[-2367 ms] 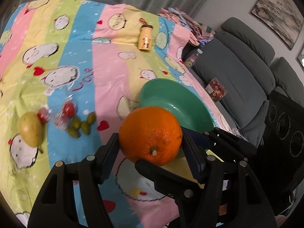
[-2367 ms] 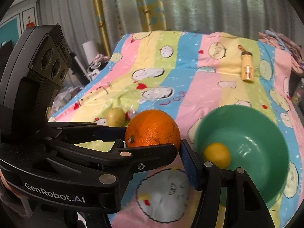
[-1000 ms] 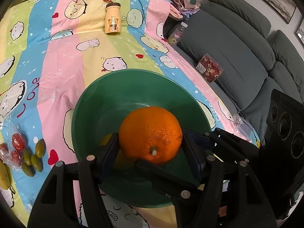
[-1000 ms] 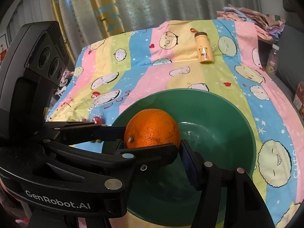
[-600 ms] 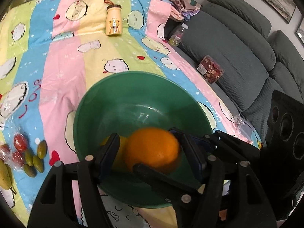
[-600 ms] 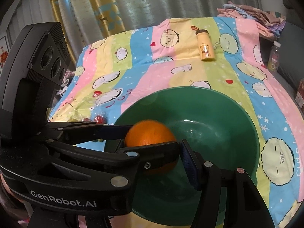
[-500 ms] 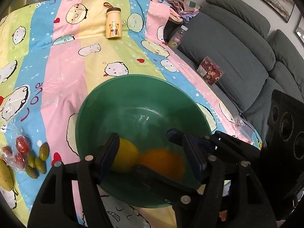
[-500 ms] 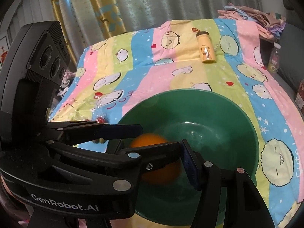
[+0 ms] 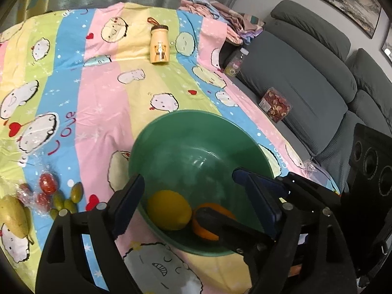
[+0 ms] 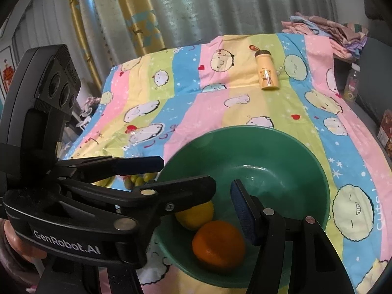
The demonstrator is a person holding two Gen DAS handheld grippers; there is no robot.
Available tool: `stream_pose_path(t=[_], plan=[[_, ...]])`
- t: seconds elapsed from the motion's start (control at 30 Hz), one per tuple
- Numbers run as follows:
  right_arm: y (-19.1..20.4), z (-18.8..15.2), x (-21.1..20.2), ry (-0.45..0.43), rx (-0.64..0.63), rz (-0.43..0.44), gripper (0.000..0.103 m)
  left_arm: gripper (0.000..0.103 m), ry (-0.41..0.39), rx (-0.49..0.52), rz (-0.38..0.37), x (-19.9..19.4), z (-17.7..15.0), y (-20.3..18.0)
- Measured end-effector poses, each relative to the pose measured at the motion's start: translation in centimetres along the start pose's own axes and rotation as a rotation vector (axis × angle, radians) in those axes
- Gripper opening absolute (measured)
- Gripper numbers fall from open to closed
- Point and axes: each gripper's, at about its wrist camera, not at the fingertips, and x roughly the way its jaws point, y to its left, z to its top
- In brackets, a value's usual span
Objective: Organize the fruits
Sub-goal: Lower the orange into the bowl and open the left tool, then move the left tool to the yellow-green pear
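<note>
Orange round fruit (image 9: 210, 223) lies in green plastic bowl (image 9: 171, 142), 6 o'clock below left gripper (image 9: 196, 196); jaws apart, just opened, nothing between.

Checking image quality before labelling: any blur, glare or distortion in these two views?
Left wrist view: strong fisheye bending, dark corners, green bowl rim slightly soft, small glare inside. Right wrist view: same bending, orange reasonably sharp, dim even light.

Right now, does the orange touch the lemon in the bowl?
Touching: the right wrist view shows the orange resting against the lemon, no gap, inside the green bowl.
</note>
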Motion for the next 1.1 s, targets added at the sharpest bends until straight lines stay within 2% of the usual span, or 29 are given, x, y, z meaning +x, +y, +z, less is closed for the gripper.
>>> stream_pose_path(t=[0.17,0.5,0.87,1.1], plan=[[1.0,0.2,-0.5,-0.011,-0.021,-0.008,0.064,0.095,-0.043,0.003,0.046,-1.8,-0.3,0.4],[3.2,0.4,-1.1,-0.012,-0.066,0.001,0.068,0.096,-0.087,-0.063,0.096,-4.8,-1.3,3.3],[5.7,-0.1,-0.6,0.019,-0.110,0.036,0.069,0.097,-0.112,-0.224,0.177,-8.7,-3.8,9.8],[7.5,-0.9,1.0,0.073,-0.135,0.072,0.069,0.097,-0.079,-0.347,0.239,-9.9,-6.6,14.3]])
